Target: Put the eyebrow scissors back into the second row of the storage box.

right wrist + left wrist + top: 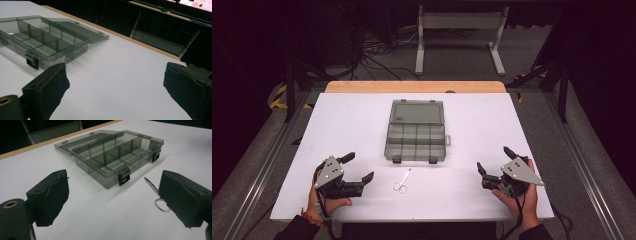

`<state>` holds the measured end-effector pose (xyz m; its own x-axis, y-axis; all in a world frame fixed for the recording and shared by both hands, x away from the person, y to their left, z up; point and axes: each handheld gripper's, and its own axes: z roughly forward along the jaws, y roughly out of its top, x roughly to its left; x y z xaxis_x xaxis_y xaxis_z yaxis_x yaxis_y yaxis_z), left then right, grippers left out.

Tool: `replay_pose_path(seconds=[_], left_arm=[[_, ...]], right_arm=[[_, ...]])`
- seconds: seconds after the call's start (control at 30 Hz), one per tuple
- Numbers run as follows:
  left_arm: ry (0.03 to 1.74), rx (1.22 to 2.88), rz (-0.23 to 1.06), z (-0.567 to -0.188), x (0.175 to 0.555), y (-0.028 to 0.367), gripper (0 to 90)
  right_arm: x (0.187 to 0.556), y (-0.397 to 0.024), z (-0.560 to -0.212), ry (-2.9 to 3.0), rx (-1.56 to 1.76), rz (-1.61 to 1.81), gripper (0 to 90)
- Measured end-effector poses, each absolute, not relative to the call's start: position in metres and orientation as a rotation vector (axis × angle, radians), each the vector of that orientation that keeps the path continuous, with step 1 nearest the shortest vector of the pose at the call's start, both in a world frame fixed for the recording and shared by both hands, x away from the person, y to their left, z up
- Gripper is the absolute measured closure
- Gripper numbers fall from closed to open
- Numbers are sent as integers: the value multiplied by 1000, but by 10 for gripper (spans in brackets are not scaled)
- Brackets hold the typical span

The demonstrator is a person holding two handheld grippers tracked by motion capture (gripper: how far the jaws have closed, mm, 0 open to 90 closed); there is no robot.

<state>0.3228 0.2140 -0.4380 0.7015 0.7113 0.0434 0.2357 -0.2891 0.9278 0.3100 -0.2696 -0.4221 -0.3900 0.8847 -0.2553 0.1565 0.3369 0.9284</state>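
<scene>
left gripper (360,167) released, empty | right gripper (493,159) released, empty | scissors (401,182) flat between them, near open box (416,131)

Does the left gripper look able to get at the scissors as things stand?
Probably yes. The left gripper is open, and the scissors lie flat on bare table just beside it, apart from the organizer box, with nothing between.

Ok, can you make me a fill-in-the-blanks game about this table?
1. The box has its lid ____.
2. The scissors lie on the table between the box and the ____ edge of the table.
3. The jaws of the left gripper and the right gripper are both ____.
4. The box's compartments are ____.

Missing words: open; near; open; empty
</scene>
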Motion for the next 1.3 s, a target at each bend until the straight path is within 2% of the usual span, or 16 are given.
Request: replay_pose_path(seconds=[0.2, 0.63, 0.73, 0.87, 1.03, 1.3], left_arm=[[768, 1916, 522, -443, 325, 193, 165], [789, 2071, 460, -455, 334, 137, 191], [805, 2096, 421, -457, 337, 128, 222], [831, 2116, 384, -457, 342, 119, 293], [827, 2166, 343, -458, 348, 110, 431], [829, 2216, 329, -464, 354, 95, 515]], right_arm=[[312, -268, -423, 1787, 940, 1062, 63], [313, -268, -425, 1811, 943, 1038, 67], [314, -267, -426, 1823, 935, 1031, 68], [315, -265, -428, 1845, 929, 1020, 68], [315, -263, -430, 1863, 909, 973, 74], [316, -264, -430, 1861, 906, 966, 76]])
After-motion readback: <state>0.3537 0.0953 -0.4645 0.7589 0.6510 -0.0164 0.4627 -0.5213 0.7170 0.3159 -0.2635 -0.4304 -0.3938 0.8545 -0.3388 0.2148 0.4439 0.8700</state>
